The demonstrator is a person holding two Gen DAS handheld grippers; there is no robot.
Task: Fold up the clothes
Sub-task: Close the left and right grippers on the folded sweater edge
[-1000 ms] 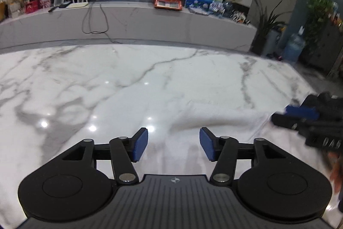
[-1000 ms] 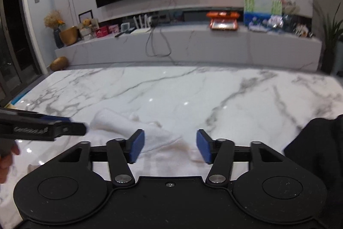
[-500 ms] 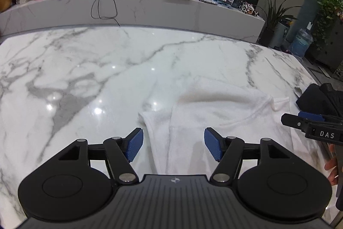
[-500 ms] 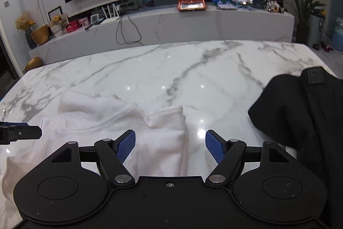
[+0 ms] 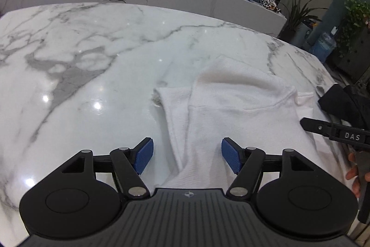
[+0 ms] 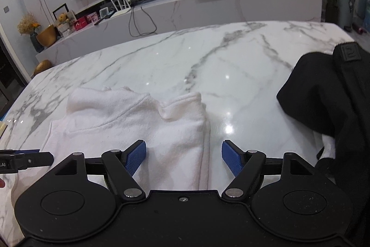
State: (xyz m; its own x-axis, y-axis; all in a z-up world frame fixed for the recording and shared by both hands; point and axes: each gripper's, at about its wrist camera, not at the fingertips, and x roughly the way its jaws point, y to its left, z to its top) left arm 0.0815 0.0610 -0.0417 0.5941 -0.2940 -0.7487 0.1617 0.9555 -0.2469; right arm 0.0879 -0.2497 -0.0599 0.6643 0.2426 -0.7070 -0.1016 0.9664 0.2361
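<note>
I am looking at a soft white garment (image 5: 231,108) lying on a shiny marble table (image 5: 92,50) with grey veins. The cloth is looking thick and fluffy, like a towel, with a stitched seam running across it and a rolled edge at the far end. It is lying flat in folded layers, with a bump and some wrinkles in the middle. Its long way is running from near me to far across the table, and one narrow part is reaching toward me between the blue pads.

A black garment (image 6: 323,96) is sitting in a dark smooth heap at the right edge of the table, just beside the white one. A square patch is showing on it.

I am holding my left gripper (image 5: 187,157) over the near left part of the white cloth. Its jaws are spread wide and have just been opening. The cloth is lying under the gap, but the ridged blue pads are not pressing on it.

I am holding my right gripper (image 6: 183,157) over the near right part of the white cloth, by its right edge. Its jaws are spread very wide and have just been opening too. The pads are not pinching anything.

Both grippers are made of black hard plastic with round flat discs.
</note>
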